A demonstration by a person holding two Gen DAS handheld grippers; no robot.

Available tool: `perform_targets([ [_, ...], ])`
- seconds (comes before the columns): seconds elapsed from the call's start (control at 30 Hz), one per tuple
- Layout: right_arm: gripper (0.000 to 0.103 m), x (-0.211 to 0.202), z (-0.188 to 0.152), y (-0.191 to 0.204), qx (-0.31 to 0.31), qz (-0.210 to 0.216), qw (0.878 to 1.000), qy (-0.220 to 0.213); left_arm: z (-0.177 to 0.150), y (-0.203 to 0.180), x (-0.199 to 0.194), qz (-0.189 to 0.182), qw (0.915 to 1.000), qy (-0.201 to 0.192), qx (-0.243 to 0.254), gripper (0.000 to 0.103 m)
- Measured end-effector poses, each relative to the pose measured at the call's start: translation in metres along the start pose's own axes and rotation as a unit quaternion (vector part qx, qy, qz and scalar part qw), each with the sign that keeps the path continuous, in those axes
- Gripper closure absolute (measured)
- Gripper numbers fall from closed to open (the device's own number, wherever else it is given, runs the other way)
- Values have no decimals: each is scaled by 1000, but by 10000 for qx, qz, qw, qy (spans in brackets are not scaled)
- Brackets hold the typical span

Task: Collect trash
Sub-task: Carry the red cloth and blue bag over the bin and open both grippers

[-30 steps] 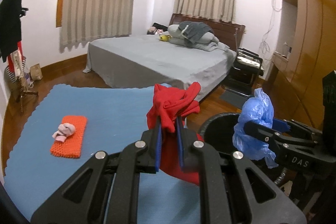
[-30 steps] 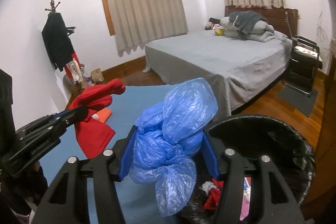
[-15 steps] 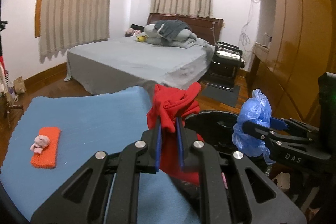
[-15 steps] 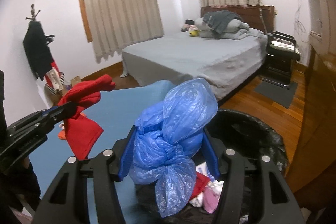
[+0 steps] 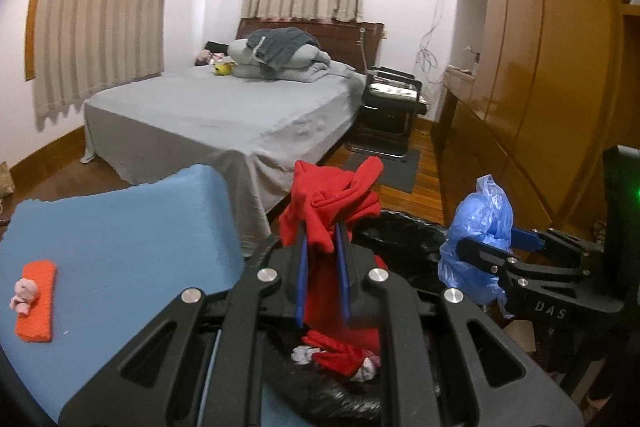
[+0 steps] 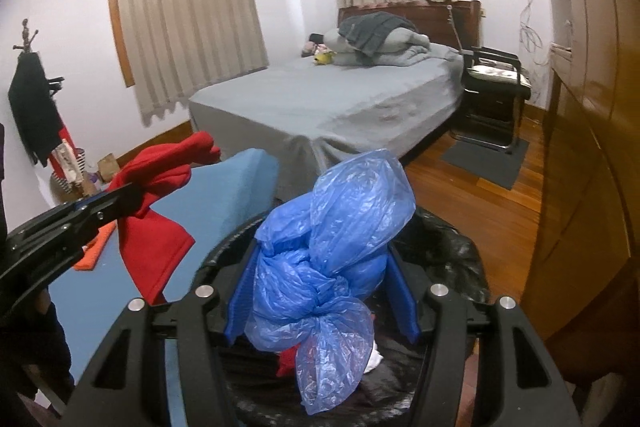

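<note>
With the red cloth [image 5: 332,211] and blue bag [image 6: 332,251] clamped in the fingers, both are best released only once directly above the bin [image 6: 460,251].

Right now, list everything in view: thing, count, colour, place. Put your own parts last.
red cloth: 1, red, clamped in left gripper
blue plastic bag: 1, blue, clamped in right gripper above the bin
trash bin: 1, black liner, below both grippers, scraps inside
blue mat: 1, blue, left of bin
orange cloth: 1, orange, on the mat, small pink item on it
bed: 1, grey, behind mat
chair: 1, black, beside bed
curtains: 2, beige, back wall
wardrobe: 1, brown, right
left gripper: 1, black, blue pads
right gripper: 1, black, blue pads
</note>
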State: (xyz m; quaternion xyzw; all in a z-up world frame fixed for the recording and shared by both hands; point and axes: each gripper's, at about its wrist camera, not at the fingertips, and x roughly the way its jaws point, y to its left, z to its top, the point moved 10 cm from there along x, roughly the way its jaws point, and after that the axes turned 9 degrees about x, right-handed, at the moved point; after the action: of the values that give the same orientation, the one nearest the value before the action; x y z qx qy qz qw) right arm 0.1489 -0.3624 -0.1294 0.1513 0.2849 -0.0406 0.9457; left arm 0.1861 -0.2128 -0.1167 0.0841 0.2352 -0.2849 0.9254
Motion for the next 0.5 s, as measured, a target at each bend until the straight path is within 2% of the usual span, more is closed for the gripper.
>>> perform_targets([
  [0.1,44,2,-3,-12,45,-96,9999,27,-1,-11,15,-198,9998,55,54,91],
  [0.5,44,22,-11,-45,212,-317,9991,197,-18,-39,75,-586,9972,452,44,90],
])
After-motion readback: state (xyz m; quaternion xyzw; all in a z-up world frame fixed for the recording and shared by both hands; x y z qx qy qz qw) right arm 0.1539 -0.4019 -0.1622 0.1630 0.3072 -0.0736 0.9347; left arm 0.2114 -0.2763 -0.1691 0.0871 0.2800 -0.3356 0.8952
